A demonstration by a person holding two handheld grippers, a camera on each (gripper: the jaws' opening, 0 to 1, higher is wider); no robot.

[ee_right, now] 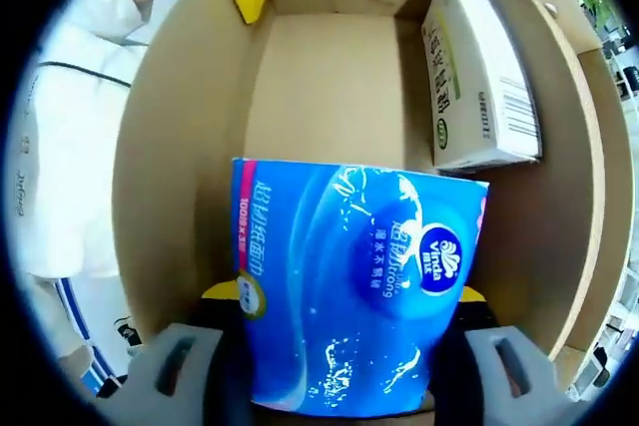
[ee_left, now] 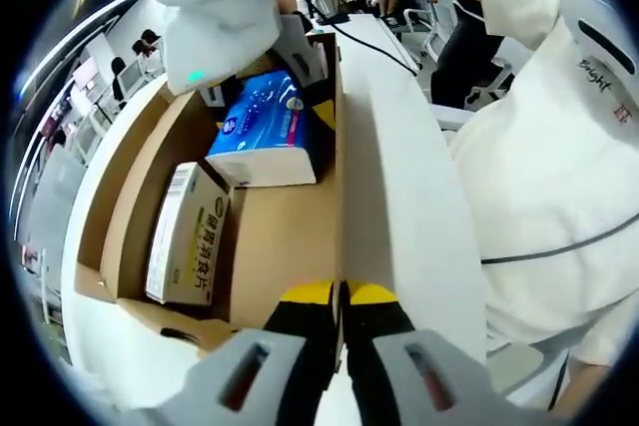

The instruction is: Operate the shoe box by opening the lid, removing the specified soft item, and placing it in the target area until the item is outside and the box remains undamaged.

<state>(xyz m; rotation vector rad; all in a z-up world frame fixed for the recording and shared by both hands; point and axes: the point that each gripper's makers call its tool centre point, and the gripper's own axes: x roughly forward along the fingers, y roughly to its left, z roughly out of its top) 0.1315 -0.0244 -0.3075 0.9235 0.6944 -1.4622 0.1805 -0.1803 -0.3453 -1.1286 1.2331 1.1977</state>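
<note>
Right gripper view — tissue pack [ee_right: 349, 296] gripped

The open shoe box [ee_left: 285, 236] does the carrying here, its white lid [ee_left: 399, 197] standing up at 3 o'clock. In the left gripper view a small white-and-green carton [ee_left: 185, 236] lies on the brown floor at 9 o'clock, against the wall. A blue tissue pack [ee_left: 265, 127] sits at 12 o'clock (whether it rests on the floor is unclear).
</note>
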